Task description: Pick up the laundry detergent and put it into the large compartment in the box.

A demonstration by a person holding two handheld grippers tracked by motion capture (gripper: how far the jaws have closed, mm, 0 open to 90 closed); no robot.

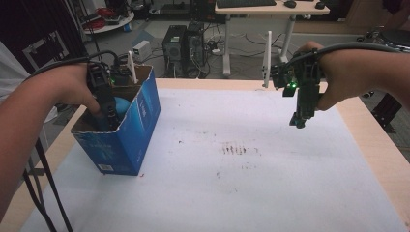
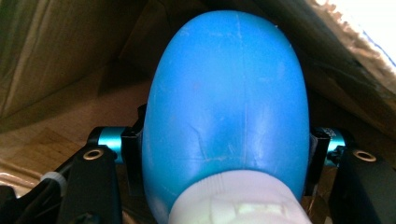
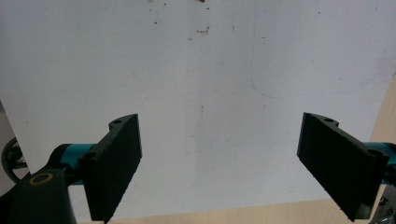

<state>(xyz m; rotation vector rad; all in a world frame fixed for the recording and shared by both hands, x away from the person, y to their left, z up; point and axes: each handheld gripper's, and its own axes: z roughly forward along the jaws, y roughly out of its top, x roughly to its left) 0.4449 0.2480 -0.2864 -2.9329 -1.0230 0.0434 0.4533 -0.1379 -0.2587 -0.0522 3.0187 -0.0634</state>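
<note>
- We see a blue cardboard box (image 1: 126,130), open at the top, standing at the left side of the worktop (image 1: 367,140), on the white sheet (image 1: 241,183) that covers most of it.
- Our left tongs (image 1: 112,117) reach down into the box from above, with the left hand (image 1: 77,89) at the box's near left rim.
- In the left gripper view, the left tongs (image 2: 224,154) are clamped on a blue bottle (image 2: 226,107): one black jaw presses each side of its rounded body, and its white cap (image 2: 238,200) points toward the camera.
- Brown cardboard walls (image 2: 56,51) surround the bottle, so it is inside the box; we cannot tell whether it touches the bottom.
- From the high view, a small patch of the blue bottle (image 1: 123,104) shows inside the box, just beside the tongs.
- Our right tongs (image 1: 299,121) hang above the right part of the sheet, well apart from the box, tips pointing down.
- In the right gripper view, the right tongs (image 3: 219,158) are spread wide with nothing between the jaws; below them lies the white sheet (image 3: 201,70) with a few dark specks (image 3: 203,31).
</note>
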